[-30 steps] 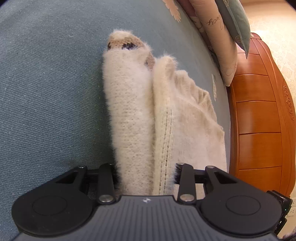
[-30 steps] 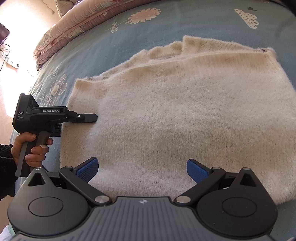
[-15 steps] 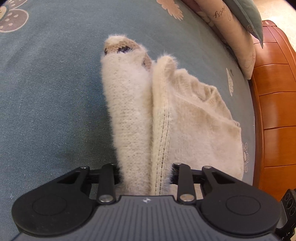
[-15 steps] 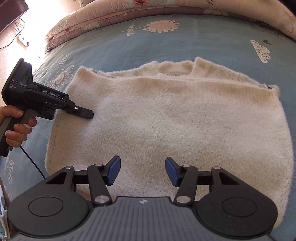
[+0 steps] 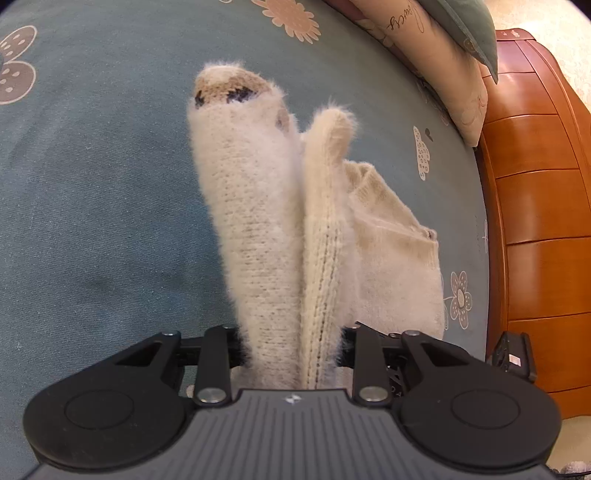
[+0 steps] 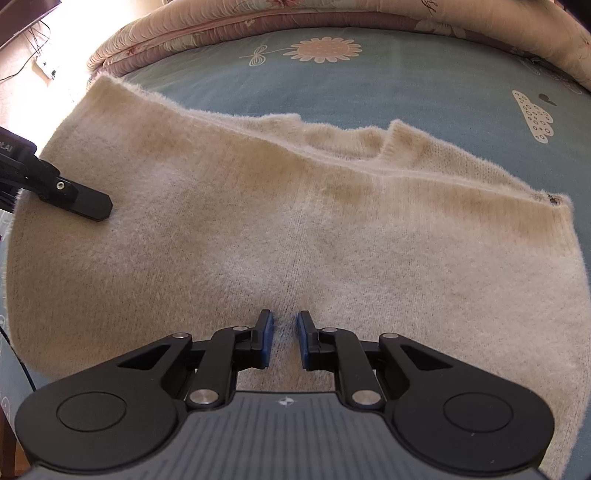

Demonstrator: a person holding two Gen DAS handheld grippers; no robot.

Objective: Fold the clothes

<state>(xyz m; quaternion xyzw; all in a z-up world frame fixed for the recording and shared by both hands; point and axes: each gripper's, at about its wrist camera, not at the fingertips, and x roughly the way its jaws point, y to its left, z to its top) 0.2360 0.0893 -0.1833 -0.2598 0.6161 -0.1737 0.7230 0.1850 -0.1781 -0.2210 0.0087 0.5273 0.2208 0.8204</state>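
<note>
I count one sweater (image 6: 295, 240) spread on one bed (image 6: 406, 81), two claws — left claw (image 5: 291, 354), right claw (image 6: 284, 343) — two pillows (image 5: 443, 55) upper right, and one wooden dresser (image 5: 539, 206) at right.

Surface: bed, blue sheet (image 6: 424, 70) printed with flowers.
On it: cream fuzzy sweater (image 6: 295, 229), spread flat.
Far edge: rolled pink quilt (image 6: 295, 18).
</note>
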